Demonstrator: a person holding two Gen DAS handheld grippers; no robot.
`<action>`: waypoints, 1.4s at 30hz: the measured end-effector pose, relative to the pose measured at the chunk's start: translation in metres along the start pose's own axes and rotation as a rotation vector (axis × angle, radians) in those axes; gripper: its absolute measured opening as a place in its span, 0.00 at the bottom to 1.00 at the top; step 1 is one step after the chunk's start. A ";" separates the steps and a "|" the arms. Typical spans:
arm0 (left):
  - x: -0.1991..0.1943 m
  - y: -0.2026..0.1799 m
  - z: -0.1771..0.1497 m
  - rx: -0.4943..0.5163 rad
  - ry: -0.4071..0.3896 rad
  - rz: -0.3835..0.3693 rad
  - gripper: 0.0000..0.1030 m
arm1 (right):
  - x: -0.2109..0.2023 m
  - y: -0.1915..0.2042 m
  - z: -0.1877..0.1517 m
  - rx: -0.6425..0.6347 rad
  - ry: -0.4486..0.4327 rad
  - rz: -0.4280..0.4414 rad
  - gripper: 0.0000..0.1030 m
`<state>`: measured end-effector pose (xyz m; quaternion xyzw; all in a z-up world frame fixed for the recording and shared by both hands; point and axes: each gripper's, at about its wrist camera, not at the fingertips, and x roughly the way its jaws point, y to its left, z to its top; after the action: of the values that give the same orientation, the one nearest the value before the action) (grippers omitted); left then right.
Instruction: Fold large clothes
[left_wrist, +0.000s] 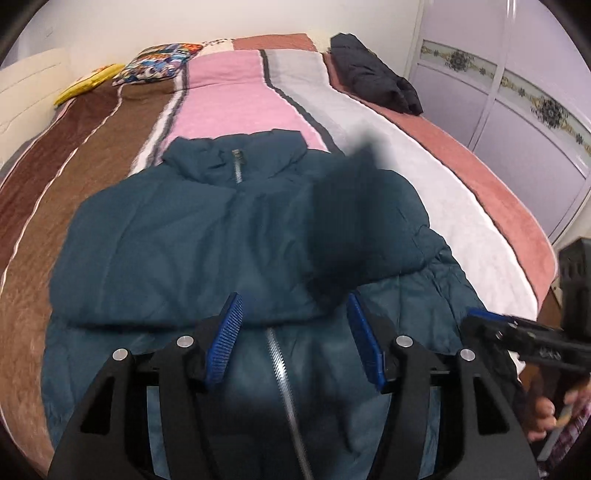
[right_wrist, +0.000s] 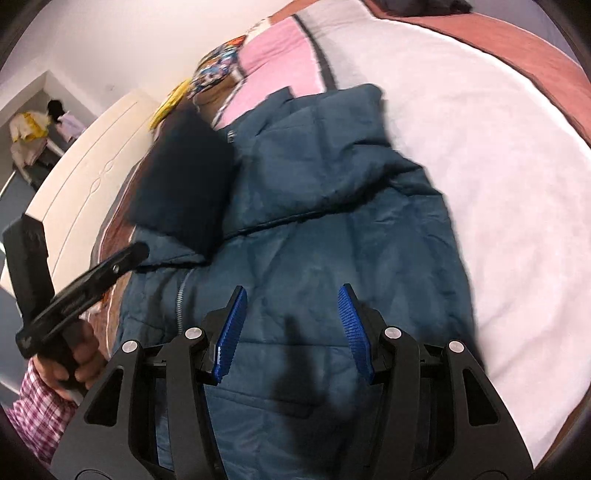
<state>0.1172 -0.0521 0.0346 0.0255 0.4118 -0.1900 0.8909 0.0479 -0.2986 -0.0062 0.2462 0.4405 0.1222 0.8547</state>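
The teal jacket (left_wrist: 207, 236) lies on the bed (left_wrist: 424, 177) just under both tools; the left gripper (left_wrist: 295, 332) and right gripper (right_wrist: 291, 325) are wide and hold nothing. A dark sleeve (left_wrist: 343, 221) is blurred ahead of them — it may flop open; puffy cloth could slip out of a small pinch.

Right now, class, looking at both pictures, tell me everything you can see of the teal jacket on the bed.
The jacket is a dark teal puffy coat that looks like quilted nylon, with a stand-up collar and a silver zip closed down the front. It lies front-up on the striped blanket, collar toward the pillows. Both sleeves are folded across the chest, one still blurred. Nothing grips it.
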 end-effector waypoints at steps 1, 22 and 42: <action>0.000 0.002 -0.003 -0.013 -0.002 0.003 0.56 | 0.002 0.006 0.000 -0.023 0.000 0.001 0.50; -0.045 0.100 -0.087 -0.320 0.009 0.077 0.56 | 0.058 0.019 0.037 0.087 0.013 -0.046 0.06; -0.086 0.162 -0.113 -0.380 0.069 0.204 0.59 | -0.013 -0.004 -0.002 -0.025 0.055 -0.122 0.43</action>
<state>0.0425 0.1481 0.0059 -0.0951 0.4656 -0.0167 0.8797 0.0382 -0.3068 -0.0003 0.2048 0.4764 0.0821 0.8511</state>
